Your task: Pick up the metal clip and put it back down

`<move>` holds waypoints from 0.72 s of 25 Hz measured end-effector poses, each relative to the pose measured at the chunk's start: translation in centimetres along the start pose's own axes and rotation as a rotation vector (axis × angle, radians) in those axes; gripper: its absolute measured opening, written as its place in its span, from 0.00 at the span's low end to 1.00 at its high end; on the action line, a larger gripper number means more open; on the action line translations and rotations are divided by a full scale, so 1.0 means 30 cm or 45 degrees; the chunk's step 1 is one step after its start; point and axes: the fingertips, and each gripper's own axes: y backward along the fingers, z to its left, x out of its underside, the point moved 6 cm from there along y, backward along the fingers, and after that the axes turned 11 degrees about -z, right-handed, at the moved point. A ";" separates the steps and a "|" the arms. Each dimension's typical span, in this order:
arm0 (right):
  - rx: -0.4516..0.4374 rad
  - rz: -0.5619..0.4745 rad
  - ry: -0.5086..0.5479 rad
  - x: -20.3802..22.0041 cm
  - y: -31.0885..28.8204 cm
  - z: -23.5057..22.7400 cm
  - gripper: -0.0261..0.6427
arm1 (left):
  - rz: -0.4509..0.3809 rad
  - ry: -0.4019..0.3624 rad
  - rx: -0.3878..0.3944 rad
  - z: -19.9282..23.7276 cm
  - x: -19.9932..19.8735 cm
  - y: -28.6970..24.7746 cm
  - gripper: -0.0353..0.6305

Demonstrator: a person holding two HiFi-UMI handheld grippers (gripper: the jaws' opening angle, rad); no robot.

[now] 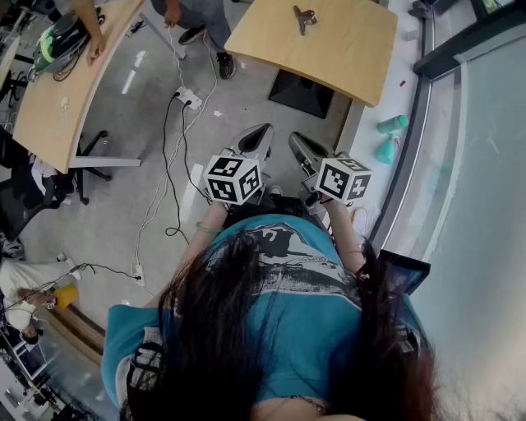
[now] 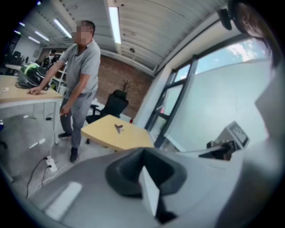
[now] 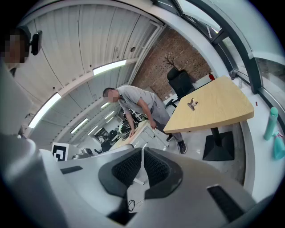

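Long dark hair [image 1: 238,329] and a teal shirt [image 1: 304,304] fill the bottom of the head view, seen from directly above. Just beyond them, two grippers are held side by side above a grey floor [image 1: 140,189], each carrying a marker cube. The left gripper [image 1: 264,128] is pointed forward; its own view is blurred, but its jaws seem to be together with nothing between them [image 2: 143,153]. The right gripper [image 1: 293,138] is closed as well: in its own view the two ribbed pads [image 3: 127,167] are seen drawn together, with only a thin slit left and nothing gripped.

The clip [image 1: 304,16] is seen lying on a light wooden table [image 1: 345,62] well ahead of both grippers, near the table's far edge. It is touched by neither gripper. It is also shown small on the tabletop in the left gripper view [image 2: 118,128] and the right gripper view [image 3: 192,104].

To the right, two teal bottles [image 1: 391,136] are placed on a pale ledge beside a window. To the left, cables [image 1: 168,164] are trailed across the floor from a power strip [image 1: 189,99], and a second person [image 2: 80,80] is seen leaning on another desk [image 1: 57,90].
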 end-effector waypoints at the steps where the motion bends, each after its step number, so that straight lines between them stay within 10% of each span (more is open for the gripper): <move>1: 0.004 0.001 0.000 -0.003 0.002 -0.007 0.08 | -0.003 0.009 -0.004 -0.001 0.000 -0.004 0.06; 18: 0.133 -0.013 -0.044 -0.135 -0.225 -0.181 0.08 | 0.059 0.005 0.050 0.198 -0.071 -0.302 0.06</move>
